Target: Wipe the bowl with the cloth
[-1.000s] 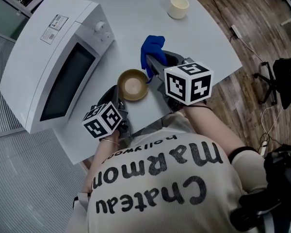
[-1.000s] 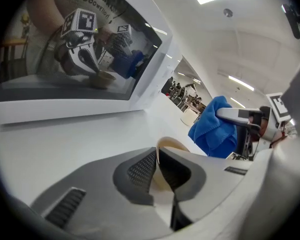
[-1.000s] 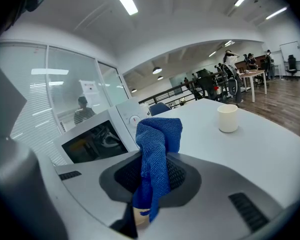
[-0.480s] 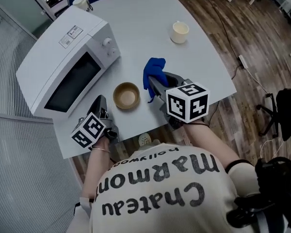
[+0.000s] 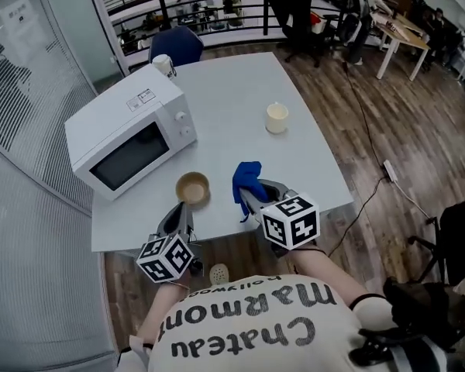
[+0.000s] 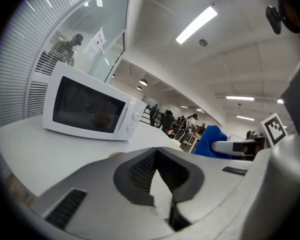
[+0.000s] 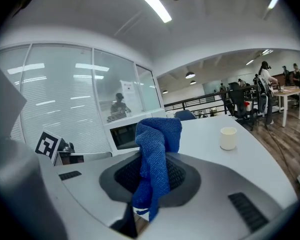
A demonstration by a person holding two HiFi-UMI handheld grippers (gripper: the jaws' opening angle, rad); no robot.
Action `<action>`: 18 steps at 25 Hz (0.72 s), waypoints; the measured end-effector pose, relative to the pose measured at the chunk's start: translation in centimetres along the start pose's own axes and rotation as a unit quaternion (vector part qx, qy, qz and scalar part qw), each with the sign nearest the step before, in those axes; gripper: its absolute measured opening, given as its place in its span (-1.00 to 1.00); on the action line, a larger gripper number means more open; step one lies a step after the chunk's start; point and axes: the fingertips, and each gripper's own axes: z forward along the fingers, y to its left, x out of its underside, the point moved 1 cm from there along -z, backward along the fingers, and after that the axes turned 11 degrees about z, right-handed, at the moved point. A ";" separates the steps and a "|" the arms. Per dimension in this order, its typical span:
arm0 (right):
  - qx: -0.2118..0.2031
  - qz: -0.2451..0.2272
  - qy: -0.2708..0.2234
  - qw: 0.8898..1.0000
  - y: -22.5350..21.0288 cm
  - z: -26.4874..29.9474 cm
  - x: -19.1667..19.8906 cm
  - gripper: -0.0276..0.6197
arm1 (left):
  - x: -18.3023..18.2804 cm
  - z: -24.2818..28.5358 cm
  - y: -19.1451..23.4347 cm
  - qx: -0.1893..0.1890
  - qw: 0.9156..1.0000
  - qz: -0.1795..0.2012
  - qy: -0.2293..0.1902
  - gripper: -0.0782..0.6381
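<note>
A tan bowl (image 5: 192,188) stands upright on the white table (image 5: 232,107), near its front edge. My left gripper (image 5: 184,211) hovers just in front of the bowl, apart from it. Its jaws have just been closing and now meet with nothing between them (image 6: 155,153). To the right of the bowl, my right gripper (image 5: 249,200) is shut on a blue cloth (image 5: 248,180). In the right gripper view the cloth (image 7: 157,149) stands up in a bunch out of the jaws (image 7: 151,181). The cloth (image 6: 211,140) also shows at the right of the left gripper view.
A white microwave (image 5: 132,142) fills the table's left side, a cream cup (image 5: 277,118) stands behind the cloth, and another cup (image 5: 163,64) is at the far corner. A blue chair (image 5: 177,46) is beyond. Wooden floor lies to the right.
The left gripper has left the bowl's rim and drawn back toward the table's front edge. The right gripper has pulled back with the cloth. The head view has risen and shows the whole table.
</note>
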 end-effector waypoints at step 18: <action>-0.009 -0.003 0.003 1.000 -0.5 -9.6 5.0 -0.72 | 4.2 -8.4 -7.6 -0.016 1.000 -0.010 -0.008 -0.82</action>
